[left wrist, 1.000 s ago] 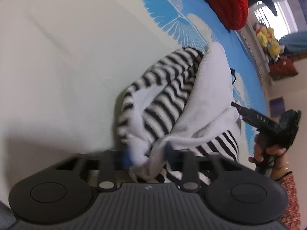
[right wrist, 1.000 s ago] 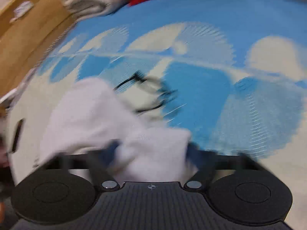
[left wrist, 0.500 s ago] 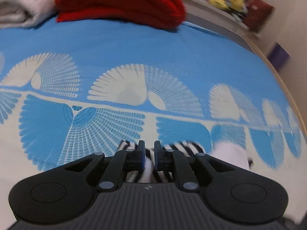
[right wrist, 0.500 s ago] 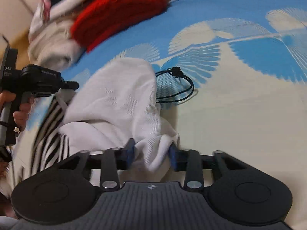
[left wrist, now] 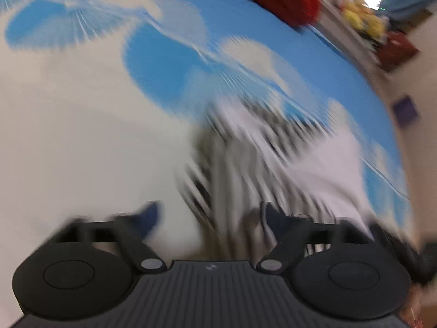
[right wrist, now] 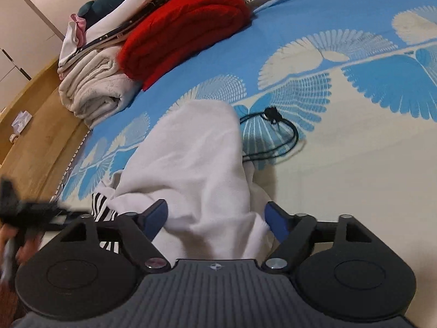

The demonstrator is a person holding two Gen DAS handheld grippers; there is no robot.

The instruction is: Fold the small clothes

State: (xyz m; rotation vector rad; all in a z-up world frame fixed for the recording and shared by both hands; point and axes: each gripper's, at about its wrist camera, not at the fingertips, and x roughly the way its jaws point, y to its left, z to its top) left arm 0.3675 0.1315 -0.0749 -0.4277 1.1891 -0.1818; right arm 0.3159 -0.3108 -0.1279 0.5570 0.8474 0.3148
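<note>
Lying in a loose heap on the bed: small soft garment, white knit outside with black-and-white striped fabric (right wrist: 105,207) showing at its near left edge, bunched and creased rather than squared. Straddled at its near end by the right gripper (right wrist: 215,217), jaws opening, blue pads clear of the cloth on both sides, white fold between them but not pinched. Blurred in the left wrist view, same striped and white cloth just ahead of the left gripper (left wrist: 210,217), jaws opening wide, some fabric between them, no pinch visible. Seen faintly at the left edge of the right wrist view, the left gripper and the hand (right wrist: 19,246) holding it, smeared by motion. Resting just beyond the garment, touching nothing, thin black looped cord (right wrist: 273,134). Spread beneath everything, blue-and-cream bedsheet with fan pattern (right wrist: 355,87). Stacked farther back, folded red knit blanket (right wrist: 185,32) beside a rolled cream blanket (right wrist: 92,90). Judged barely begun: garment released in a crumple, flattening and every fold left to do.
</note>
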